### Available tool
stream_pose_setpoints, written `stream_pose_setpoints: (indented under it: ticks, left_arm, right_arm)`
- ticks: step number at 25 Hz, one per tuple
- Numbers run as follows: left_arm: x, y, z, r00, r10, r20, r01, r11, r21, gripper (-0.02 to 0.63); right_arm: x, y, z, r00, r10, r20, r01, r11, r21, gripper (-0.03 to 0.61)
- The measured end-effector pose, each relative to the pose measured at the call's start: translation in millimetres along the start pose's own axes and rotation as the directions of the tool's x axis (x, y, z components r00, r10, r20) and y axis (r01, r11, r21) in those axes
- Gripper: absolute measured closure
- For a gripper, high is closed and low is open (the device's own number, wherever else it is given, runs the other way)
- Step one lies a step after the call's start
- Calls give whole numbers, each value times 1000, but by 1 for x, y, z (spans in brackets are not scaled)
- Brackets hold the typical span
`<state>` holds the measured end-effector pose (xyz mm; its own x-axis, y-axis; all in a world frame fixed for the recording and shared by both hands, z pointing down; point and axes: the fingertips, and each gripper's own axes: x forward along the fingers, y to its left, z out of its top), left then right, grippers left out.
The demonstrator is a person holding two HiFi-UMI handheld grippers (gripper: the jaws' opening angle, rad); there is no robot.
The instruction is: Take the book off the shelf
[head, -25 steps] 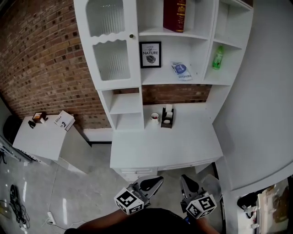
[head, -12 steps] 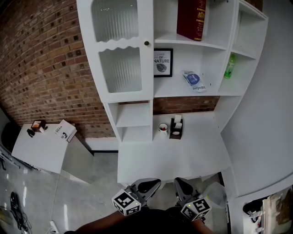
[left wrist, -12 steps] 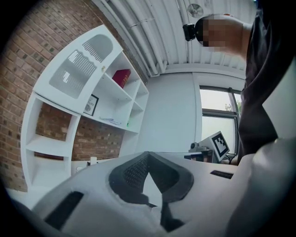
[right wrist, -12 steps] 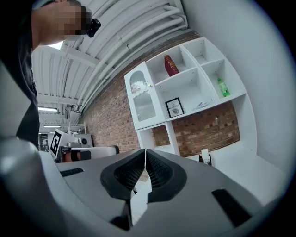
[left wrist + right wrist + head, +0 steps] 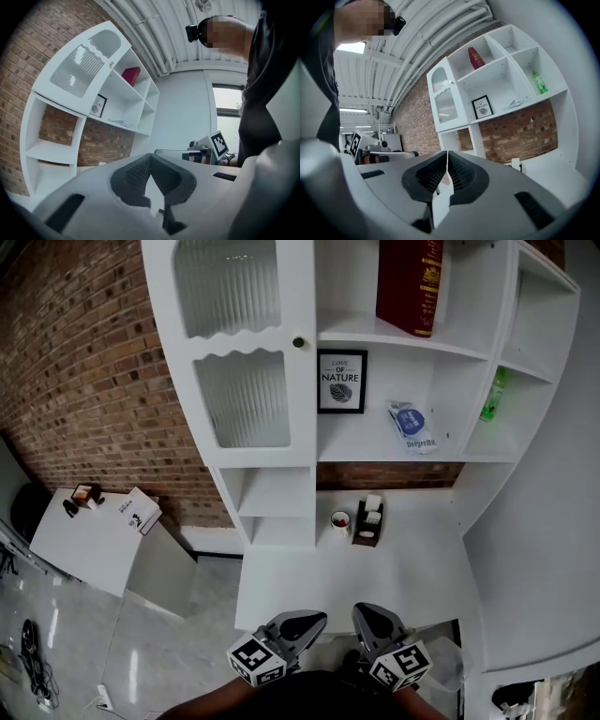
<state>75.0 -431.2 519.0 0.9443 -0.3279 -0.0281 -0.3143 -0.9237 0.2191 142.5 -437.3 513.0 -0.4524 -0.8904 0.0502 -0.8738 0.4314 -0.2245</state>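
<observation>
So the left tongs (image 5: 300, 622) and right tongs (image 5: 372, 617) were both pinched shut, empty. The tall dark-red hardback book (image 5: 409, 282) stood way above and ahead of them; grabbing it low could topple it off its white shelf (image 5: 358, 327).

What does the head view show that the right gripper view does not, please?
Only the head view shows the side table beside the desk, and the floor. Only the right gripper view shows the ceiling pipes. Both show the shelf with the book, the print and the bottle, against the brick wall.
</observation>
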Motion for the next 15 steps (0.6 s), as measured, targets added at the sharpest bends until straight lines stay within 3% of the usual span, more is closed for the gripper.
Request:
stream_pose_setpoints:
  ticks: [4, 15]
  left_arm:
    - [44, 9, 6, 999, 31, 27, -30, 999, -31, 606]
    - [152, 16, 52, 993, 81, 80, -88, 993, 81, 606]
  right_arm:
    - [7, -40, 18, 999, 44, 3, -44, 998, -35, 558]
    - [7, -136, 72, 985, 172, 15, -169, 979, -115, 558]
